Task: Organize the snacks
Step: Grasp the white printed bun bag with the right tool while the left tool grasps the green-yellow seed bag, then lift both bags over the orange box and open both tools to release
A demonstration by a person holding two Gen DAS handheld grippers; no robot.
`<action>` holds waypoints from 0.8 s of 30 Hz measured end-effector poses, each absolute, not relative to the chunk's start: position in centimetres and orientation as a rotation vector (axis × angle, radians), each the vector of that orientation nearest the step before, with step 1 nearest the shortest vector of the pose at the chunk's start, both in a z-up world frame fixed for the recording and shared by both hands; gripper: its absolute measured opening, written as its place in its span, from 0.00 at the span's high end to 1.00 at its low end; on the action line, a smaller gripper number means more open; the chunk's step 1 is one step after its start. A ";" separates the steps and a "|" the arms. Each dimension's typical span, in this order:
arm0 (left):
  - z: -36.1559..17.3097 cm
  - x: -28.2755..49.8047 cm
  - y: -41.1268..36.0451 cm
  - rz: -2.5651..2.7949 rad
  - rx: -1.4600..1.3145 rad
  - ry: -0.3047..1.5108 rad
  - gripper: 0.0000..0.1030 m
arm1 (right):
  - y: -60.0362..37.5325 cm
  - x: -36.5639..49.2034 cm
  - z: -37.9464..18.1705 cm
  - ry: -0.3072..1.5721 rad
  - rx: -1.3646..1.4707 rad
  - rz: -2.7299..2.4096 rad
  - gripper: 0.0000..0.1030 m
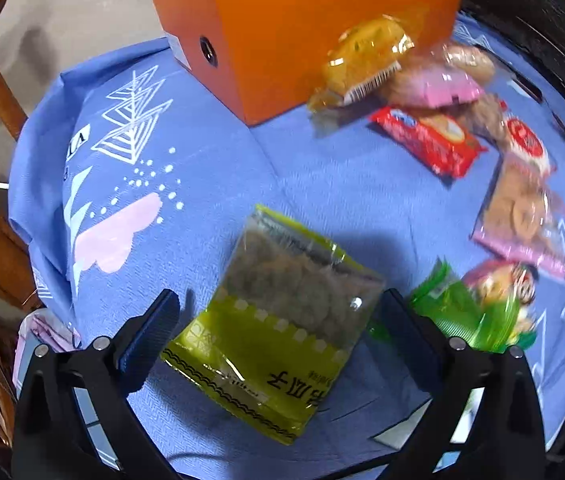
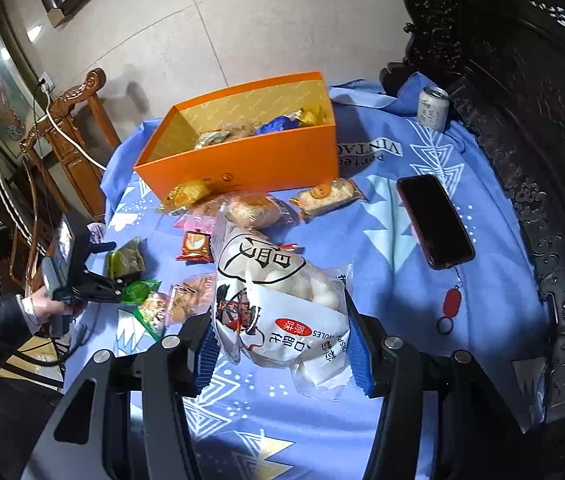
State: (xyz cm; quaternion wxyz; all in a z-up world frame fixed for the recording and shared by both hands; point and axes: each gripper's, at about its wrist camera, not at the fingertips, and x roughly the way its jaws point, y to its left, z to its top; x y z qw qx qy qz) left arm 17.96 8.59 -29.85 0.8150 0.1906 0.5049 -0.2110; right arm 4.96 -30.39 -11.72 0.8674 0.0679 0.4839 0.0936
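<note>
White snack bag clamped in right jaws; yellow-green packet between wide-open left jaws, ungripped.

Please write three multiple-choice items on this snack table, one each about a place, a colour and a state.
1. Where does the phone lie?
A. inside the box
B. on the blue cloth, right of the box
C. on the chair

2. What colour is the box?
A. orange
B. green
C. white

3. What is the right gripper doing?
A. standing open and empty
B. gripping the white snack bag
C. gripping the can

Key: 1 B, it rests flat on the blue cloth beside the box. 2 A, its walls are orange in both views. 3 B, the bag sits clamped between the blue pads.
</note>
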 end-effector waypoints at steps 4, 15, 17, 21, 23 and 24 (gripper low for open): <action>-29.7 17.3 9.0 -0.511 0.358 1.072 0.35 | -29.3 5.2 -11.0 0.994 0.127 0.218 0.47; -27.0 15.4 9.3 -0.441 0.204 1.010 0.41 | -27.9 5.3 -10.2 0.973 0.132 0.246 0.47; -25.8 15.2 9.6 -0.431 0.182 0.986 0.41 | -27.8 5.4 -10.2 0.971 0.136 0.249 0.47; -22.2 14.8 10.1 -0.412 0.137 0.923 0.41 | -27.7 5.8 -10.3 0.967 0.144 0.263 0.47; -20.4 14.6 10.0 -0.411 0.132 0.886 0.41 | -27.6 6.1 -10.3 0.969 0.143 0.276 0.47; -19.3 14.5 9.8 -0.410 0.127 0.863 0.41 | -27.5 6.2 -10.2 0.966 0.143 0.281 0.47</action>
